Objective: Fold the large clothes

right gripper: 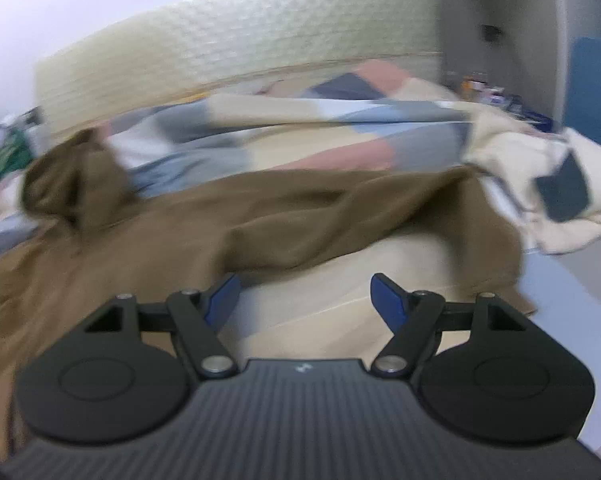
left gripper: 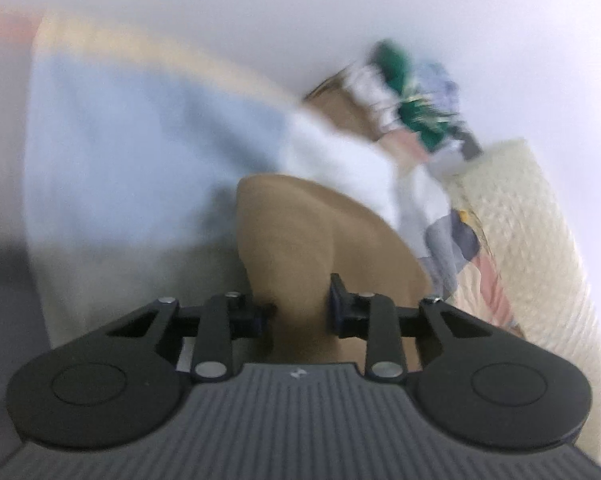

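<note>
On the bed lies one large brown garment (right gripper: 260, 220), spread in loose folds across a patchwork bedspread (right gripper: 340, 120) of blue, pink, cream and dark squares. Two grippers are in view, one per camera. The left gripper (left gripper: 300, 308) has a bunched fold of the same brown garment (left gripper: 300, 240) running between its two fingers, which press on the cloth from both sides, so it is gripping the fabric. The right gripper (right gripper: 304, 300) hovers with its two blue-tipped fingers (right gripper: 388, 300) spread wide apart and nothing between them; the garment's nearest edge lies just beyond the tips. One cream quilted headboard (right gripper: 240, 40) stands behind the bedspread. In the left view one heap of mixed clothes (left gripper: 404, 96), green and white among them, sits beside the headboard (left gripper: 532, 216); motion blur hides finer detail.
</note>
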A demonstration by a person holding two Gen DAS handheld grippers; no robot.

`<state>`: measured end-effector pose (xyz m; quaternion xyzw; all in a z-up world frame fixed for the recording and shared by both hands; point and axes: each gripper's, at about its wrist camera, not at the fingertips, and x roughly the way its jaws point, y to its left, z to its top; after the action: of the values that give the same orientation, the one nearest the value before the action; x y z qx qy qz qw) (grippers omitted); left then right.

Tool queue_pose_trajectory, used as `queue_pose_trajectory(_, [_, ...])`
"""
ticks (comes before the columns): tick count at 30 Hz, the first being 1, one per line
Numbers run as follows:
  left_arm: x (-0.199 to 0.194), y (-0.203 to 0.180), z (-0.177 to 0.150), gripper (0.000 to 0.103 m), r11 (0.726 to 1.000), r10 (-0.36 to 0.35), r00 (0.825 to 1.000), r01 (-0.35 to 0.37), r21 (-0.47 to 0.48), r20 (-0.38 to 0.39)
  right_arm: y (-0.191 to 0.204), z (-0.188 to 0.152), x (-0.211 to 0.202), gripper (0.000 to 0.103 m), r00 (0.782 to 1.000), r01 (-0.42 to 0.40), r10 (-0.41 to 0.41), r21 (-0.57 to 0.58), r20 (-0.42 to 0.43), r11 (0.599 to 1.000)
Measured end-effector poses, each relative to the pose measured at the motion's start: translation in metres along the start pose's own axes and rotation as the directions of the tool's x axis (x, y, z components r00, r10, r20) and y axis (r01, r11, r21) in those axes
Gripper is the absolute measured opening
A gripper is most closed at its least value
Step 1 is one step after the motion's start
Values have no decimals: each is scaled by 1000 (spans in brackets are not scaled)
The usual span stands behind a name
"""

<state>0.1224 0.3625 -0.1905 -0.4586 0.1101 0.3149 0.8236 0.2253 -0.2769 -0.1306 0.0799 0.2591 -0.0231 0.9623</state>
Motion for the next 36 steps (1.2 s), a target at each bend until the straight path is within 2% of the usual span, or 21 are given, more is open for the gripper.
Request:
queue_pose_trajectory(2, [-19,-34,-6,28,987,-26,996,12,163,85,15,-10,1,74,999,-48,48,-17,-25,999])
queue_pose_trajectory(3, [-30,-54,-13,28,966,-55,991,22,258,124,23,-13,3,74,997,-66,64,-38,-41,997])
queue_pose_trajectory(5, [-50,-93,-36,27,890,-156,974,66,451,165,37,-20,9,74,995,-83,77,-98,-62,992])
queue_pose_trajectory(8, [-71,-143,-85,27,712,-310,945,160,684,101,51,-24,24,74,993,-88,73,-168,-89,982])
queue_pose_trajectory(11, [-83,-176,-143,27,487,-407,912,266,832,-54,63,-32,28,74,991,-105,87,-200,-98,974])
queue_pose_trajectory(12, [-85,-184,-163,27,408,-416,901,308,859,-126,66,-35,31,74,991,-103,82,-223,-102,969])
queue_pose_trajectory(14, [-85,-194,-206,27,232,-390,879,381,895,-273,69,-39,35,74,991,-98,72,-258,-110,961])
queue_pose_trajectory(16, [-82,-196,-247,27,61,-320,848,463,884,-422,70,-41,39,74,990,-96,66,-264,-122,960])
queue_pose_trajectory(17, [-78,-194,-268,27,-5,-271,841,486,874,-469,68,-42,39,74,989,-97,66,-256,-130,962])
queue_pose_trajectory(18, [-76,-192,-285,27,-56,-231,845,484,873,-483,67,-41,42,74,988,-99,67,-245,-136,964])
queue_pose_trajectory(19, [-74,-189,-297,28,-93,-213,852,470,878,-478,66,-41,43,74,988,-100,68,-233,-141,967])
queue_pose_trajectory(20, [-74,-186,-304,29,-112,-213,857,456,883,-470,65,-42,43,74,988,-98,67,-223,-142,970])
queue_pose_trajectory(21, [-74,-187,-305,29,-105,-215,856,458,883,-470,63,-43,44,74,988,-94,64,-218,-141,971])
queue_pose_trajectory(22, [-73,-189,-301,31,-81,-210,854,471,879,-477,62,-43,45,74,988,-88,58,-214,-142,973])
queue_pose_trajectory(24, [-74,-191,-290,41,-16,-210,840,509,860,-501,61,-45,47,74,987,-82,50,-205,-155,975])
queue_pose_trajectory(26, [-74,-192,-280,62,38,-221,812,561,827,-541,60,-47,49,74,983,-86,53,-192,-173,978])
queue_pose_trajectory(30, [-92,-186,-258,70,161,-251,774,626,763,-582,63,-50,48,74,980,-98,61,-192,-191,976])
queue_pose_trajectory(32, [-97,-182,-236,72,254,-294,747,663,704,-596,66,-52,46,74,980,-105,66,-207,-190,973])
queue_pose_trajectory(34, [-95,-173,-204,77,395,-345,734,679,618,-585,68,-53,44,74,980,-105,62,-226,-188,969])
queue_pose_trajectory(35, [-90,-166,-186,79,471,-370,734,677,565,-570,70,-54,44,74,981,-101,56,-238,-187,966])
queue_pose_trajectory(36, [-83,-160,-171,80,556,-385,744,659,507,-546,71,-54,45,74,981,-98,52,-245,-188,964])
